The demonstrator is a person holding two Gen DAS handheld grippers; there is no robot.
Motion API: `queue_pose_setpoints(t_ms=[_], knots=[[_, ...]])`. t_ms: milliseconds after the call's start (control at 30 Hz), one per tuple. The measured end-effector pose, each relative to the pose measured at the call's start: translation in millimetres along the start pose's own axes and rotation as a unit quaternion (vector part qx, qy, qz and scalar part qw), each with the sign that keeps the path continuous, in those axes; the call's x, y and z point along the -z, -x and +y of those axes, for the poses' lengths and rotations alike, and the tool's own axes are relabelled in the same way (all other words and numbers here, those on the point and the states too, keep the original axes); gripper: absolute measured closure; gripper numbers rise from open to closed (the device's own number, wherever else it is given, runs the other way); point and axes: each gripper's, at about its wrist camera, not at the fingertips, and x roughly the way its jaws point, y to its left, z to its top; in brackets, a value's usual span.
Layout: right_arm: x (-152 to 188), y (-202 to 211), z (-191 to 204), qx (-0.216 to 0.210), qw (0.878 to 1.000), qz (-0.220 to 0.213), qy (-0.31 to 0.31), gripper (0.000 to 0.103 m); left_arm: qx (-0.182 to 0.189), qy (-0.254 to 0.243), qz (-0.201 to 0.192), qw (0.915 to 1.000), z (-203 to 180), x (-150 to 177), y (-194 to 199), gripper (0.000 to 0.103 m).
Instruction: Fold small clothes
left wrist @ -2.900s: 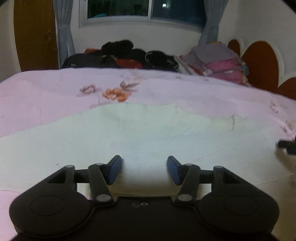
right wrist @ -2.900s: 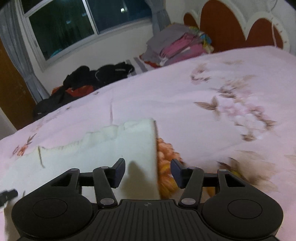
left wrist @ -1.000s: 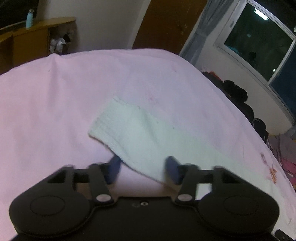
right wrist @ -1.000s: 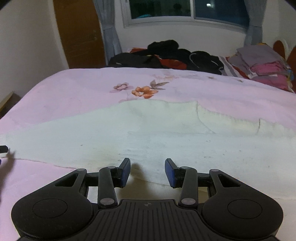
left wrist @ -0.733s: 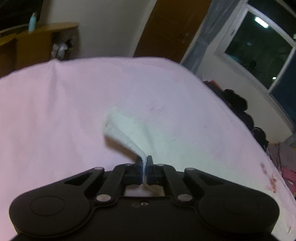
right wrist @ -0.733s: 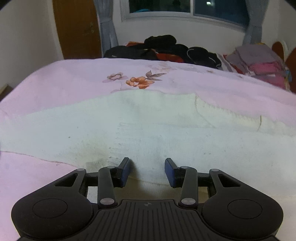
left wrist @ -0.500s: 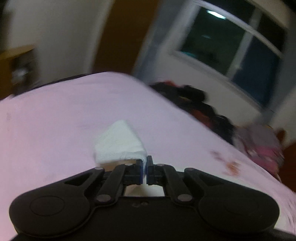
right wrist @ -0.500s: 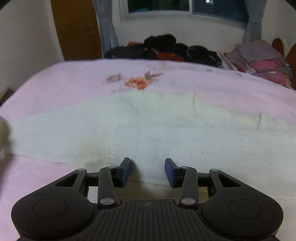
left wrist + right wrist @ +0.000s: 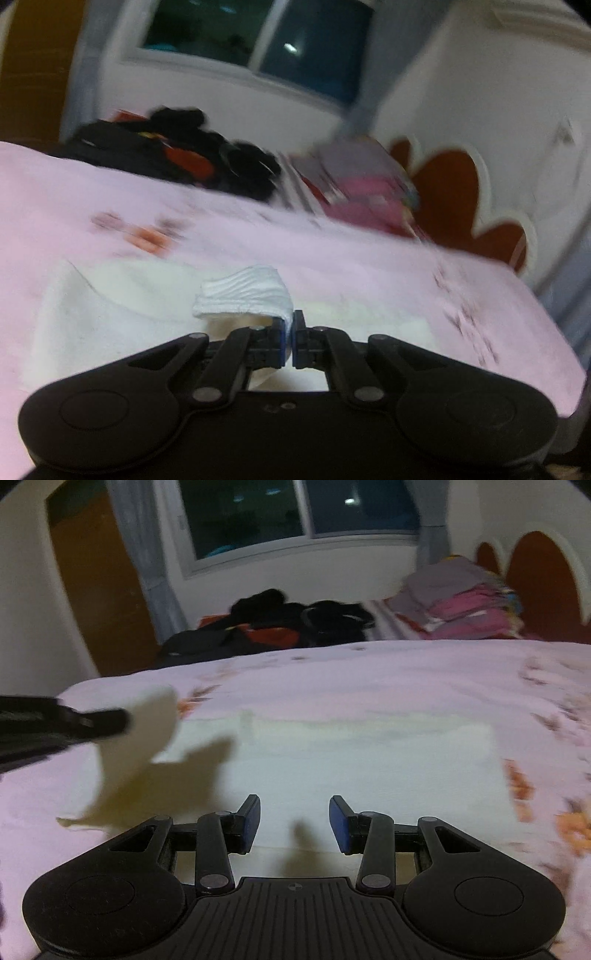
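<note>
A long white towel (image 9: pixel 369 753) lies flat across the pink flowered bedspread (image 9: pixel 369 672). My left gripper (image 9: pixel 293 325) is shut on one end of the towel (image 9: pixel 247 291), which curls up over its fingertips, lifted off the bed. In the right wrist view that left gripper (image 9: pixel 110 720) comes in from the left edge with the raised towel corner hanging from it. My right gripper (image 9: pixel 294 812) stands open just above the towel's near edge, with nothing between its blue pads (image 9: pixel 338 823).
Dark clothes (image 9: pixel 280 624) are heaped at the far side of the bed under a window. A stack of folded pink and grey clothes (image 9: pixel 458 602) sits at the far right by the red and white headboard (image 9: pixel 539 576). A brown door (image 9: pixel 96 590) is at the left.
My left gripper closed on the towel's end, lifted it and swung it rightward over the towel. My right gripper shifted along the near edge, staying open.
</note>
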Motion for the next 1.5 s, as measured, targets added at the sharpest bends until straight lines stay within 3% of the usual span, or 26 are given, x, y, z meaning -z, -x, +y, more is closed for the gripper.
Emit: queue_pose_setpoints(t_ms=[133,200,233,267,300,333,367,433,567,700,800,833,900,1033,1267,1367,1433,1500], knots=[[6,14,-37,0.021,0.999,0.004,-0.026,0.062,0.008,-0.037,0.048,0.9981,-24,38,-31,0.097],[7,17,-47,0.02,0.999,0.008,-0.036,0.061,0.002,-0.052,0.075,0.9958,-24,45,-41,0.079],[9,21,-53,0.017,0.999,0.01,-0.041,0.061,0.001,-0.055,0.081,0.9952,-24,47,-42,0.076],[9,21,-55,0.013,0.999,0.011,-0.046,0.061,0.001,-0.059,0.084,0.9948,-23,49,-40,0.067],[9,22,-56,0.008,0.999,0.011,-0.049,0.058,-0.002,-0.064,0.083,0.9945,-21,50,-35,0.049],[8,22,-55,0.003,0.999,0.011,-0.05,0.051,-0.008,-0.068,0.078,0.9946,-20,50,-31,0.045],[8,22,-53,-0.002,0.999,0.008,-0.051,0.037,-0.022,-0.07,0.064,0.9953,-16,51,-20,0.04],[8,19,-44,-0.015,0.999,0.002,-0.045,0.031,-0.041,-0.07,0.05,0.9954,-1,49,-2,0.033],[7,0,-26,-0.038,0.999,0.019,-0.033,0.031,-0.108,-0.065,0.046,0.991,35,55,21,0.033],[10,-20,-18,0.005,0.999,0.037,-0.04,0.032,-0.169,-0.058,0.052,0.9826,68,65,32,0.034],[10,-30,-15,0.001,0.998,0.05,-0.043,0.033,-0.196,-0.048,0.054,0.978,84,67,32,0.034],[10,-32,-11,-0.001,0.998,0.052,-0.036,0.04,-0.201,-0.044,0.055,0.977,88,68,31,0.034],[10,-36,-3,0.0,0.998,0.061,-0.015,0.076,-0.208,-0.038,0.055,0.9759,94,68,29,0.033],[10,-40,2,-0.013,0.998,0.063,-0.005,0.093,-0.217,-0.044,0.045,0.9741,97,66,26,0.032],[-24,-4,-5,-0.004,1.0,-0.025,0.017,0.094,-0.227,-0.03,0.036,0.9728,104,63,19,0.032],[-39,4,-23,0.017,0.999,-0.038,0.03,0.094,-0.229,-0.028,0.032,0.9724,107,61,17,0.032],[-39,-1,-39,0.033,0.999,-0.025,0.03,0.094,-0.23,-0.03,0.028,0.9723,107,59,15,0.039],[-33,-8,-57,0.052,0.998,-0.008,0.021,0.094,-0.224,-0.034,0.022,0.9738,108,59,15,0.055]])
